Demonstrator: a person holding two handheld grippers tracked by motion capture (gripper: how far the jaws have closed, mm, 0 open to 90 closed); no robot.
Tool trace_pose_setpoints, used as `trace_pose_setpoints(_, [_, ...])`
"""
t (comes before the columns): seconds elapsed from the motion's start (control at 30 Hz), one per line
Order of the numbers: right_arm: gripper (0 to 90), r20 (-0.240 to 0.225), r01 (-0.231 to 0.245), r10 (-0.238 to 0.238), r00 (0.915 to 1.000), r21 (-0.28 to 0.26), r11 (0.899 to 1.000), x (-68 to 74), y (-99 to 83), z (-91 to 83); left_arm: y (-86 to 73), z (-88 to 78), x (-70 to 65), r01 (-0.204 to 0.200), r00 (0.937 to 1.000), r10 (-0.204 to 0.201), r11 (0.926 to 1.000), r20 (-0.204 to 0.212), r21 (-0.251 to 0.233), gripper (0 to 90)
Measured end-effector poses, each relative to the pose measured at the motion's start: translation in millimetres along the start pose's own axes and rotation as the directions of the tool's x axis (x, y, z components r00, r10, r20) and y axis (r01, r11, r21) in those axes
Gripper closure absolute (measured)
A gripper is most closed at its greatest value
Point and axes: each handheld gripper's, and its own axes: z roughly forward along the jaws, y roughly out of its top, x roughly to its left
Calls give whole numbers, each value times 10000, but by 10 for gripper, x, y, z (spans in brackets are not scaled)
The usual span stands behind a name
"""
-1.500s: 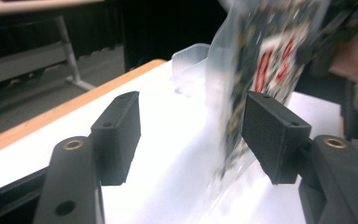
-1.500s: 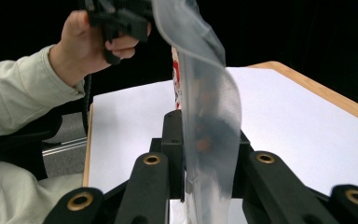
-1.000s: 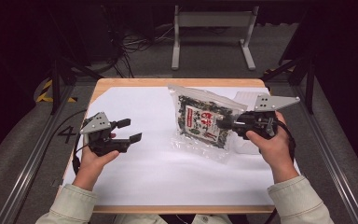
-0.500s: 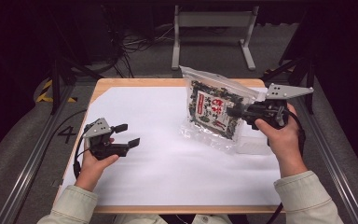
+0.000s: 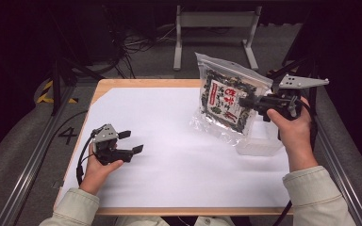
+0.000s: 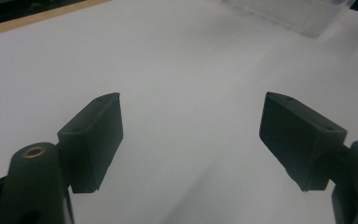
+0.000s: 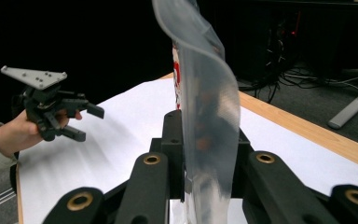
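Note:
A clear plastic bag of dark dried food with a red-and-white label (image 5: 226,101) hangs in the air over the right side of the white table sheet (image 5: 169,141). My right gripper (image 5: 246,102) is shut on the bag's right edge and holds it upright; in the right gripper view the bag (image 7: 205,107) rises edge-on between the closed jaws. My left gripper (image 5: 131,142) stands open near the sheet's left side with nothing between its fingers (image 6: 98,135). It also appears far off at the left of the right gripper view, the left gripper (image 7: 89,122).
A clear, shallow plastic container (image 5: 259,143) rests on the sheet under the bag, and the same container (image 6: 289,11) lies at the top of the left gripper view. The wooden table edge (image 5: 141,83) borders the sheet. A metal stand (image 5: 217,28) and cables lie on the floor beyond.
My right gripper has lifted the bag off the sheet, up and to the right, from lying flat to hanging upright. My left gripper has drawn back toward the person and lower.

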Motion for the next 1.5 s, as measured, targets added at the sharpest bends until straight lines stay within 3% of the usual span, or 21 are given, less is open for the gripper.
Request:
trace_pose_setpoints(0.33, [767, 773, -249, 266, 9966, -229, 9994, -162, 7, -118, -20, 19, 4, -133, 9996, 135, 9999, 255, -86, 222])
trace_pose_setpoints(0.53, [767, 1457, -247, 286, 9889, -285, 9993, -261, -23, -197, -17, -8, 18, 54, 9997, -47, 9996, 249, -284, 222])
trace_pose_setpoints(0.77, [767, 1861, -266, 326, 9820, -343, 9991, -336, -40, -255, -10, -21, 18, 38, 9998, -30, 9995, 218, -327, 223])
trace_pose_setpoints(1.5, [768, 3308, -125, 302, 9432, -556, 9984, -442, -142, -453, -5, -22, 8, 28, 9998, -21, 9993, 187, -374, 227])
